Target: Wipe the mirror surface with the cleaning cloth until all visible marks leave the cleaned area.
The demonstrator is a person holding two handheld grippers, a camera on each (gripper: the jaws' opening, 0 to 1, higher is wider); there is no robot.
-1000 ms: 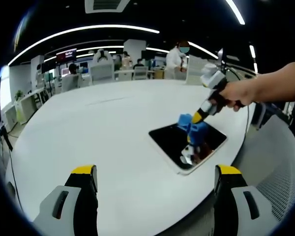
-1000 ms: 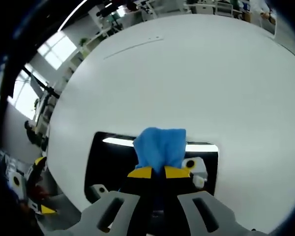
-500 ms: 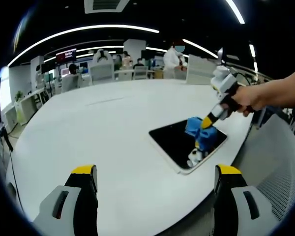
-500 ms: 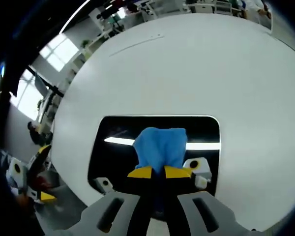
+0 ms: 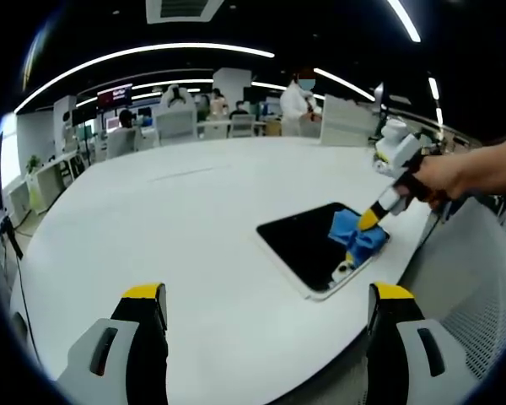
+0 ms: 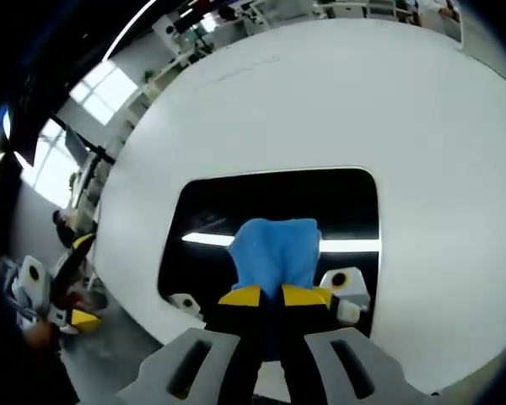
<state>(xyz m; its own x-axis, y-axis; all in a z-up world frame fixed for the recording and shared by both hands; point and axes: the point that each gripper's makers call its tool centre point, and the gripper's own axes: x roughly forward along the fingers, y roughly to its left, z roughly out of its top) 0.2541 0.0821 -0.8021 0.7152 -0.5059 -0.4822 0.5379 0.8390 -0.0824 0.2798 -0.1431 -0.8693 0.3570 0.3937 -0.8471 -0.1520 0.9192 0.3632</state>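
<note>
Pinching the blue cloth (image 6: pixel 274 253) against the mirror (image 6: pixel 236 211), the right gripper's (image 6: pixel 270 295) fingers point forward.

Your mirror (image 6: pixel 270 202) is glossy and dark, throwing back a sharp ceiling-light streak, with a smooth pale rim. The cleaning cloth (image 6: pixel 274 253) you hold looks soft, matt blue fabric, lightly creased. The table (image 5: pixel 177 228) is smooth, matt white. Your right gripper (image 6: pixel 270 295) looks like matt grey plastic with yellow tips.
</note>
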